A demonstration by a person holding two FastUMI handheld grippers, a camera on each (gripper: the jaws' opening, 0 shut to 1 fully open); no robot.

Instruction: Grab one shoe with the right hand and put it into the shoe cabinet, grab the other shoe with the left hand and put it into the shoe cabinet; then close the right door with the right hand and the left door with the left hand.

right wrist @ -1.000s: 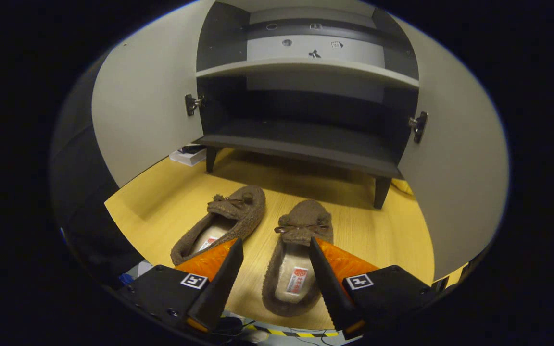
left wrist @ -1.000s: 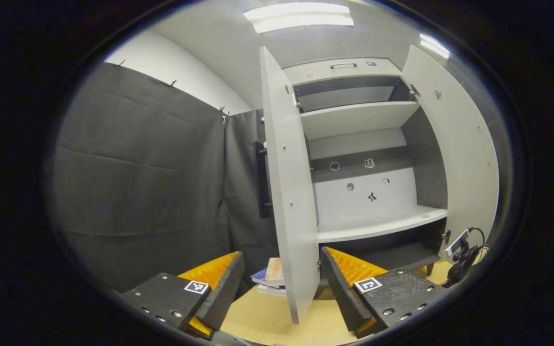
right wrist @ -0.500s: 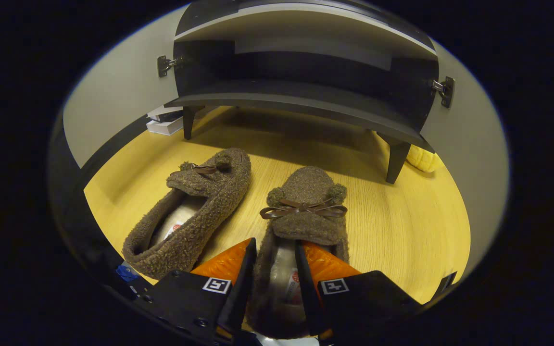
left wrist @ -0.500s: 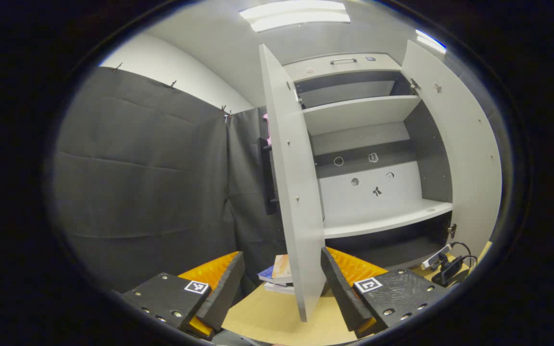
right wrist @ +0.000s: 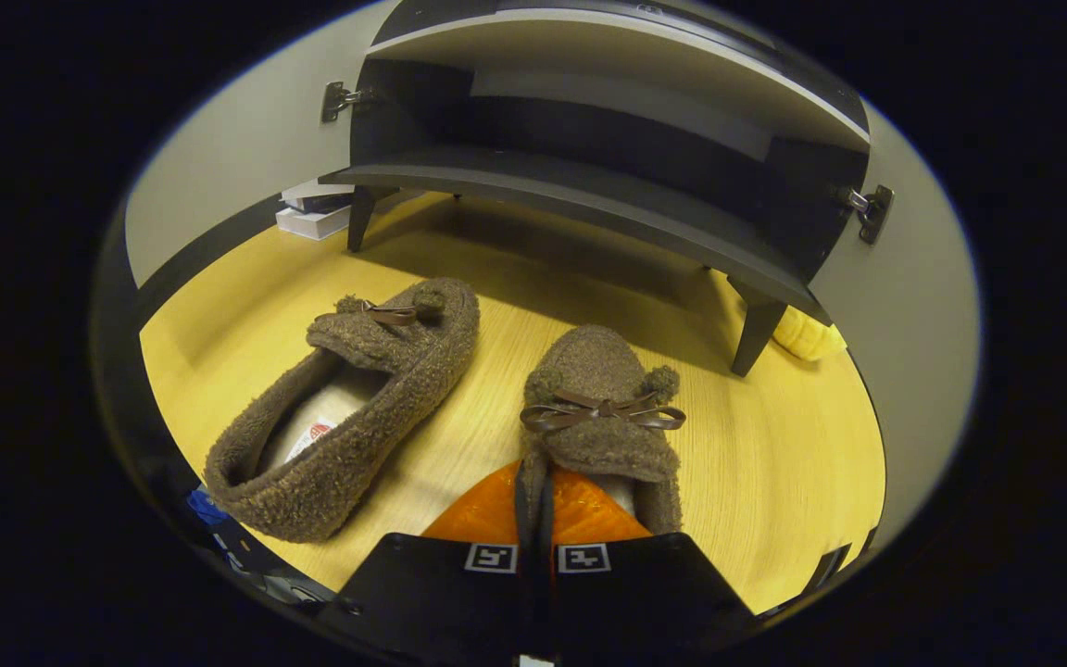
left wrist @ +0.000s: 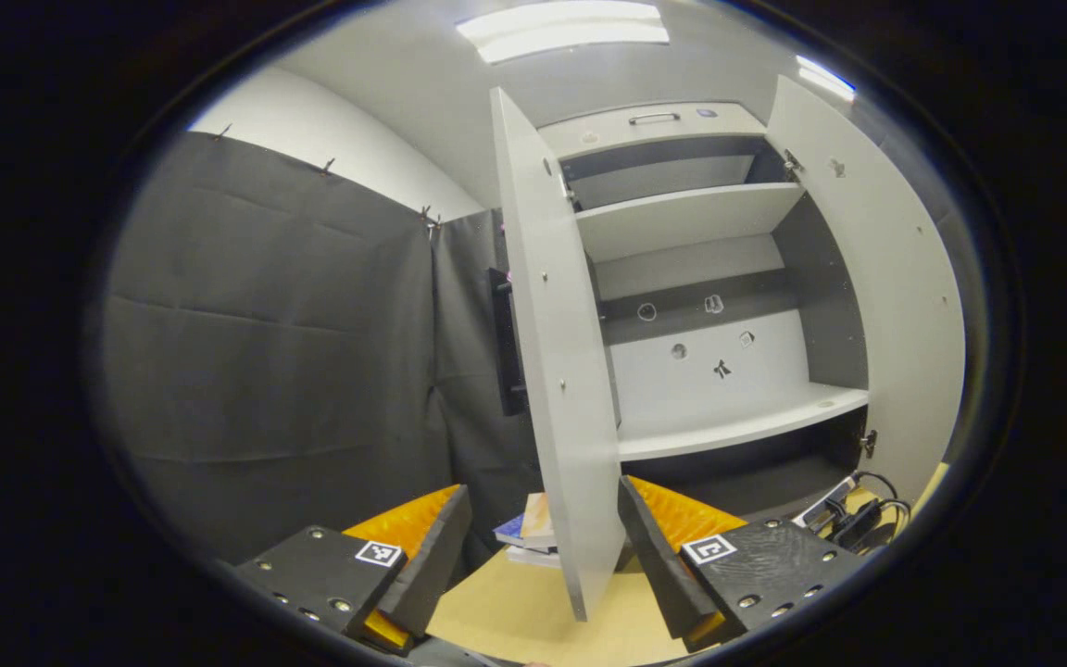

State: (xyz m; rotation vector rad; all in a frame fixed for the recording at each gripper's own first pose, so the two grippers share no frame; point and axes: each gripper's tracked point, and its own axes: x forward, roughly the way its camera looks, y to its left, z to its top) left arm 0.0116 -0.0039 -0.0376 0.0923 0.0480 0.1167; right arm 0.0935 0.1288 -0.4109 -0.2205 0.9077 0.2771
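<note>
R gripper (right wrist: pixel 530 500) pinches slipper (right wrist: pixel 600 408) side; insole label unreadable.

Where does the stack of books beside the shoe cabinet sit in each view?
Left gripper view: the stack of books lies low at centre, on the floor just left of the open left door's bottom edge.
Right gripper view: the stack sits upper left, beside the cabinet's front left leg.
Shared landmark: the shoe cabinet's dark bottom shelf.
</note>
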